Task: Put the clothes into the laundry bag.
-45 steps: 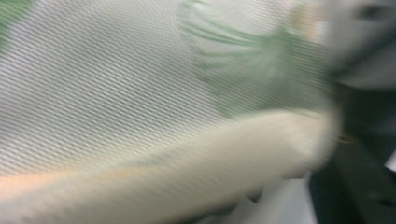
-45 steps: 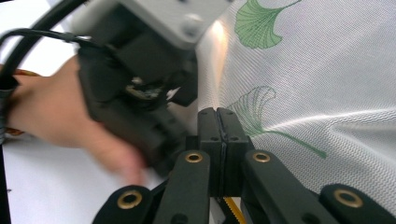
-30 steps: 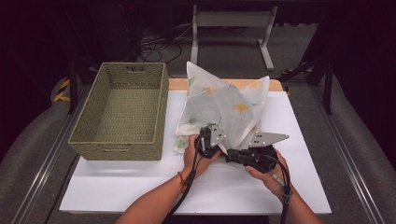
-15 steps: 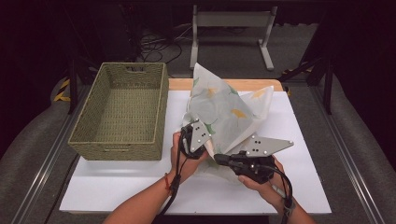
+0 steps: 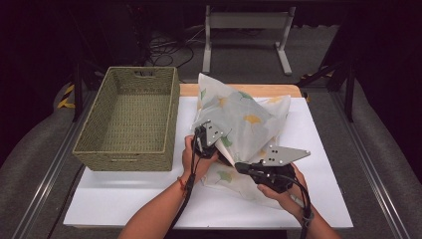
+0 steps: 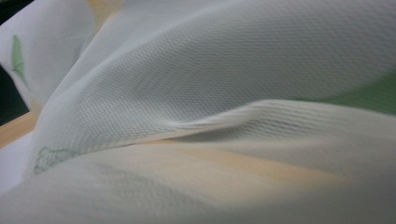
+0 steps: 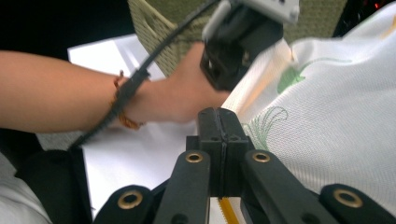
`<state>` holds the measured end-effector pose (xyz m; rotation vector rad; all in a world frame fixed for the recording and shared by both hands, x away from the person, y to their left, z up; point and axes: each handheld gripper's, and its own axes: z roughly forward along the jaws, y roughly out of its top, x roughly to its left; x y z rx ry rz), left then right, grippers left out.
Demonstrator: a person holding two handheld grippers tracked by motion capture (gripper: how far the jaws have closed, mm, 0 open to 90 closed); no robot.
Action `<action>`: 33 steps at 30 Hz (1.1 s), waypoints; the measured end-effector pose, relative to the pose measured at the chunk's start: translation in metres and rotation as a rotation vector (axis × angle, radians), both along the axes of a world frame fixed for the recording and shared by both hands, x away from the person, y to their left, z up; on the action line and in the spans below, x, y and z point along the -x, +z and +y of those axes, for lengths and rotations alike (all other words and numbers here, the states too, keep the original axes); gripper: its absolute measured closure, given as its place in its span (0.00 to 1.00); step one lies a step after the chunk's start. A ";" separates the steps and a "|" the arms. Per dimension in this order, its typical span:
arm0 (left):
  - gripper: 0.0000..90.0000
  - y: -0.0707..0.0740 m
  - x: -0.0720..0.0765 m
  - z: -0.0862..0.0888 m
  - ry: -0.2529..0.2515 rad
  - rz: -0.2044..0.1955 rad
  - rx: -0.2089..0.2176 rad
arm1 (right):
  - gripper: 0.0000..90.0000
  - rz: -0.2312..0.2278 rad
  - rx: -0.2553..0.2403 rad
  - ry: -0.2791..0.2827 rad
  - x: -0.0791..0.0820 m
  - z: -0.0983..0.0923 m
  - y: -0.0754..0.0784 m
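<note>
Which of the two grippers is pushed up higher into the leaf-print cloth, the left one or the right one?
The left gripper: it sits up against the raised cloth, next to the basket. The right gripper lies lower, at the cloth's near edge.

A rectangular woven basket of olive-green wicker (image 5: pixel 130 119) sits on the left part of a white rectangular tabletop (image 5: pixel 124 199), its inside bare, with a handle slot cut into its far wall. A strip of light wooden board (image 5: pixel 189 89) runs along the table's far edge. Beyond the table, a grey metal stand with two splayed feet (image 5: pixel 246 30) rests on grey carpeted floor (image 5: pixel 383 144), beside a tangle of dark cables (image 5: pixel 166 47).
</note>
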<state>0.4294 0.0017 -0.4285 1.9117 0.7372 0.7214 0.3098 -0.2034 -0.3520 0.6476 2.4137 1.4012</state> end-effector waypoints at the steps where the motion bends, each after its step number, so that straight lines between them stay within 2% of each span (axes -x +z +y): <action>1: 0.93 -0.001 -0.003 0.000 0.010 0.018 0.006 | 1.00 0.003 0.012 -0.007 -0.002 0.000 -0.003; 5: 0.92 -0.001 -0.007 -0.002 0.037 0.021 -0.011 | 1.00 0.006 0.055 -0.034 -0.008 0.000 -0.014; 7: 0.89 0.000 -0.007 0.000 0.013 0.033 0.017 | 1.00 -0.009 0.082 -0.053 -0.010 -0.001 -0.019; 9: 0.82 0.002 -0.003 0.004 -0.016 0.064 0.022 | 1.00 0.001 0.075 -0.064 -0.012 -0.004 -0.021; 10: 0.78 0.002 -0.003 0.004 -0.016 0.064 0.022 | 1.00 0.001 0.075 -0.064 -0.012 -0.004 -0.021; 11: 0.78 0.004 -0.001 0.007 -0.031 0.065 0.026 | 1.00 0.000 0.074 -0.070 -0.013 -0.006 -0.022; 13: 0.67 0.009 0.006 0.014 -0.112 0.086 0.043 | 1.00 0.003 0.066 -0.076 -0.015 -0.008 -0.022; 14: 0.62 0.011 0.010 0.018 -0.138 0.081 0.031 | 1.00 0.004 0.063 -0.081 -0.015 -0.010 -0.022; 16: 0.57 0.015 0.018 0.025 -0.173 0.082 0.015 | 1.00 0.002 0.058 -0.086 -0.015 -0.012 -0.021; 19: 0.50 0.021 0.032 0.040 -0.244 0.106 0.018 | 1.00 -0.001 0.051 -0.090 -0.015 -0.014 -0.020; 21: 0.47 0.025 0.042 0.049 -0.266 0.103 0.008 | 1.00 0.003 0.050 -0.090 -0.015 -0.014 -0.021; 23: 0.46 0.027 0.051 0.059 -0.299 0.111 0.018 | 1.00 0.004 0.050 -0.090 -0.015 -0.013 -0.021; 24: 0.47 0.027 0.054 0.063 -0.304 0.112 0.009 | 1.00 0.004 0.051 -0.089 -0.015 -0.012 -0.021; 27: 0.65 0.024 0.062 0.074 -0.362 0.142 -0.009 | 1.00 0.006 0.052 -0.088 -0.015 -0.012 -0.021; 29: 0.75 0.020 0.065 0.074 -0.396 0.171 -0.034 | 1.00 0.005 0.054 -0.087 -0.015 -0.012 -0.021; 31: 0.79 0.013 0.067 0.069 -0.432 0.191 -0.075 | 1.00 0.008 0.054 -0.086 -0.015 -0.011 -0.022; 33: 0.80 0.007 0.065 0.061 -0.450 0.208 -0.099 | 1.00 0.013 0.057 -0.082 -0.015 -0.010 -0.023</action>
